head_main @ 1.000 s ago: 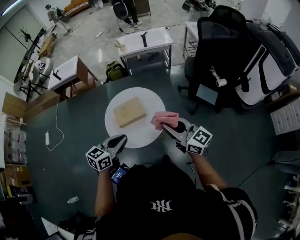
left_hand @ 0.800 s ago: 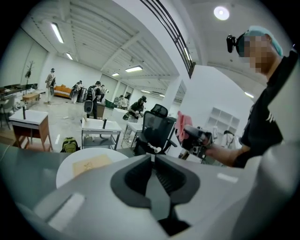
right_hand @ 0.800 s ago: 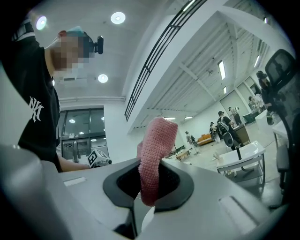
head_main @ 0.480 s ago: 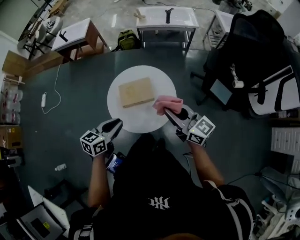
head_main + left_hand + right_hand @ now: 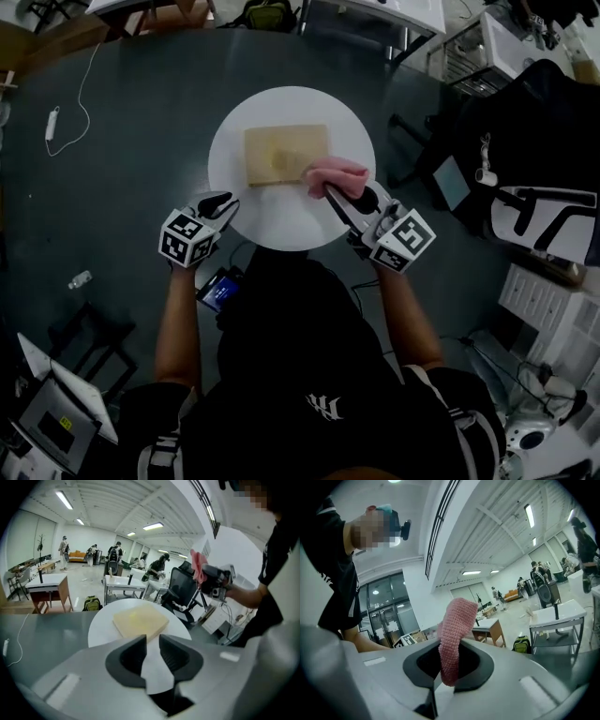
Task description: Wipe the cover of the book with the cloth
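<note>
Right then – stood over a round white table point(image 5: 281, 225) on a dark grey floor point(image 5: 122, 141), a gripper in each hand. Found the book point(image 5: 284, 153) lying flat & closed on the table's far half, tan cover up, roughly centred left to right. Showed in the left gripper view as a pale yellowish book point(image 5: 139, 620) straight ahead of the jaws, w/ bare white tabletop in between.

Held the left gripper point(image 5: 223, 202) over the table's near-left edge, tips aimed toward the book but well apart from it. Had its jaws parted by a narrow gap, having just been opening – nothing between them, only white tabletop showing through. Carried its marker cube point(image 5: 187, 237) at the rear, by the hand.

Held the right gripper point(image 5: 337, 195) at the table's near-right side, pointing in toward the book's right end. Pinched a pink knitted cloth point(image 5: 457, 620) between its jaws, closed on the lower fold, w/ the rest standing up & flopping past the tips. Appeared from the head view as a pink bunch over the book's near-right corner. Looked raised clear of the cover in the left gripper view; couldn't settle contact from above alone.

Elsewhere: passed a black office chair point(image 5: 511, 112) right of the table and a white cable point(image 5: 73, 98) on the floor at far left. Made out desks & other people far back in both gripper views, too small for detail.
</note>
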